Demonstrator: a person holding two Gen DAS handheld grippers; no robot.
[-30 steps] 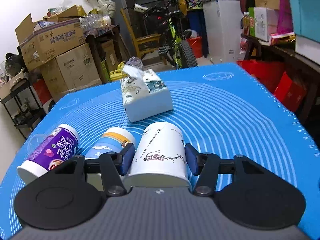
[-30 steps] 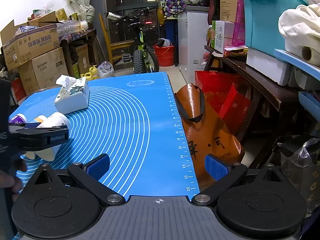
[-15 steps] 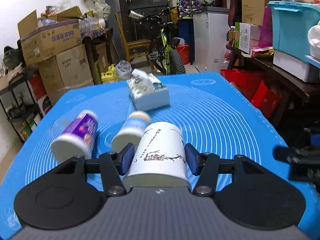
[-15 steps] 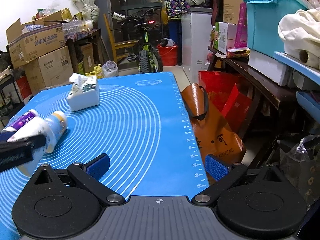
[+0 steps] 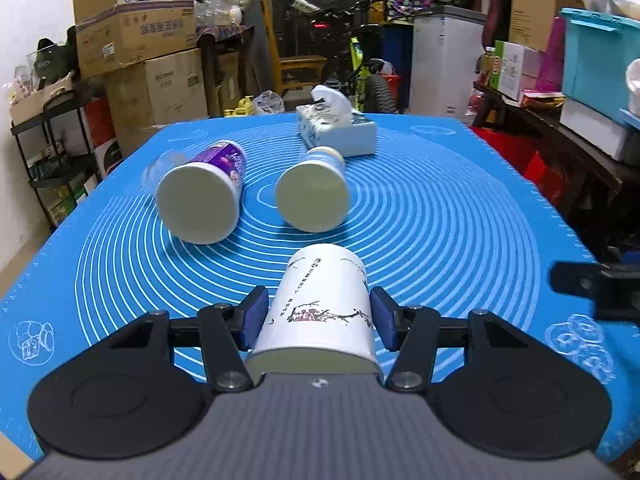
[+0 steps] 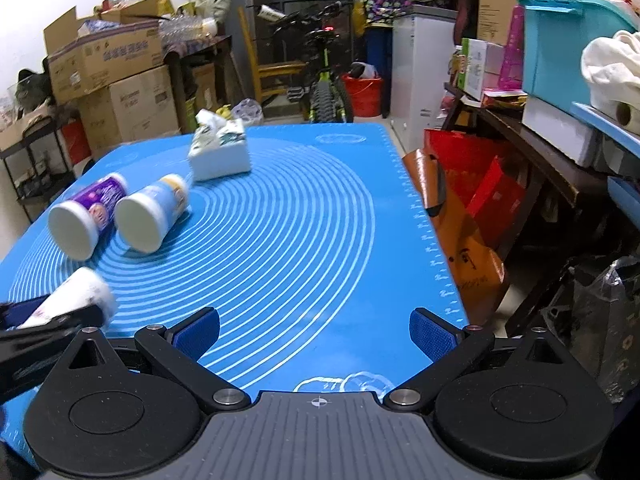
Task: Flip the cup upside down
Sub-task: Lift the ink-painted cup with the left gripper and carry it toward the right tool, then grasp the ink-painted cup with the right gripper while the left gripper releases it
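Over the blue mat [image 5: 460,208] (cluttered room), left gripper [image 5: 318,318] clamps the cup [image 5: 320,308].

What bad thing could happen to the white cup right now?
1. The left gripper pinches the white paper cup by its sides; too hard a squeeze could crush it, too soft and it might slip while turning.
2. The purple cup and blue cup lie on their sides on the blue mat just ahead; swinging the white cup could knock them rolling.
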